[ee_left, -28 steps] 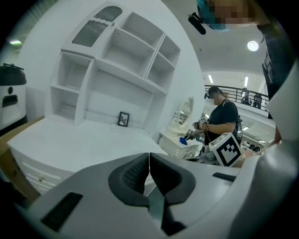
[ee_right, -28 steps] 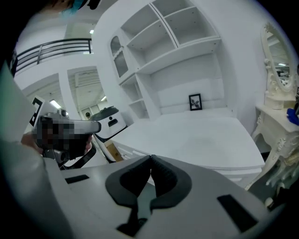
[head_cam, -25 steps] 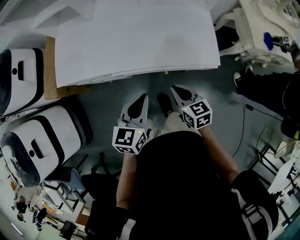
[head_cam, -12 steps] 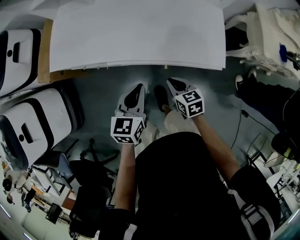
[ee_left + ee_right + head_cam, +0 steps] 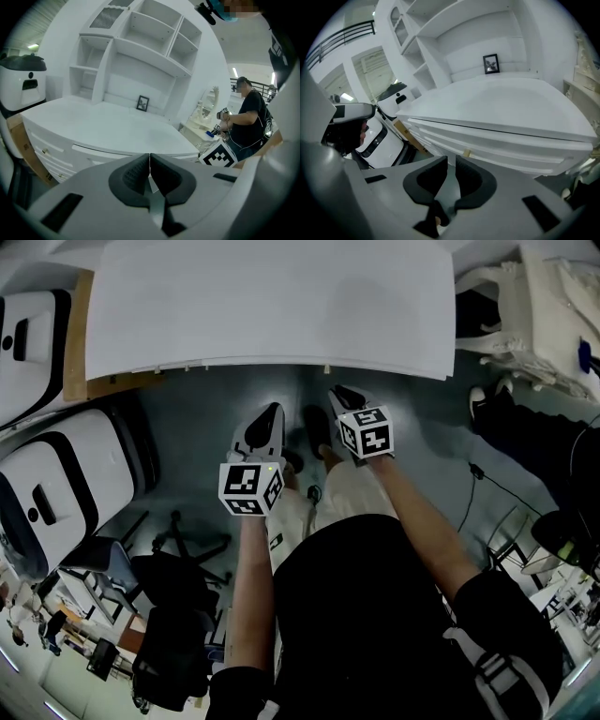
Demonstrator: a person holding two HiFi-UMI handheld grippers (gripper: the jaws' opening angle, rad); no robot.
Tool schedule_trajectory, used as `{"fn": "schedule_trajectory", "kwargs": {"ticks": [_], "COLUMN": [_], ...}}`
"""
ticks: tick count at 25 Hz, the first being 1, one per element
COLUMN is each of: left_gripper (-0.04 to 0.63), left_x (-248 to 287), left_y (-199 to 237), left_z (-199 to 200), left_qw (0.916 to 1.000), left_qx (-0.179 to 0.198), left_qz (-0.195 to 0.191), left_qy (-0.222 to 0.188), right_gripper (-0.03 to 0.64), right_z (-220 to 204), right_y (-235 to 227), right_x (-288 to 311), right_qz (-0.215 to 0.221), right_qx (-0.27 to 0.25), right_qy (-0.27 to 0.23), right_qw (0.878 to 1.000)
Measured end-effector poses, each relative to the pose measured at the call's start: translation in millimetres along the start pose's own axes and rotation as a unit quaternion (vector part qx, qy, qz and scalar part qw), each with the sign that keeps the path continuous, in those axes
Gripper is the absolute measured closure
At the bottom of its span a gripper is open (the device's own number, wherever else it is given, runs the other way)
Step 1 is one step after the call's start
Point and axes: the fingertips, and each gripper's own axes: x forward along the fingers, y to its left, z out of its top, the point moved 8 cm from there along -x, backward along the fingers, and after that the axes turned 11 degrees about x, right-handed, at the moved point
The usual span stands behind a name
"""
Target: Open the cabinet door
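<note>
The white cabinet fills the top of the head view, seen from above. Its front shows in the right gripper view as stacked white panels with a small pale knob. Both grippers hang over the grey floor just in front of it, touching nothing. My left gripper is shut, its dark pads meeting with nothing between them. My right gripper points at the cabinet front; its jaws are opening, a narrow gap shows between the pads, and nothing is in it.
Two white and black machines and a brown board stand at the left. A black office chair is behind them. A person in black and white furniture are at the right. A small picture frame stands on the cabinet.
Both grippers have moved closer to the cabinet's front edge in the head view and sit lower against the floor. The left one stays beside the right.
</note>
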Motion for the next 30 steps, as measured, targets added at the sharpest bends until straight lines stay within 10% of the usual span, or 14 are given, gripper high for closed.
{"fn": "schedule_trajectory", "kwargs": {"ticks": [30], "left_gripper": [0.572], "left_x": [27], "left_y": [13], "left_z": [-36], "left_qw": [0.9993], "left_qx": [-0.012], "left_qz": [0.013], "left_qy": [0.033], "right_gripper": [0.51], "right_z": [-1], "right_y": [-34], "right_x": [86], "right_qz": [-0.08], "right_qx": [0.11], "right_qy": [-0.014], "right_qw": [0.991]}}
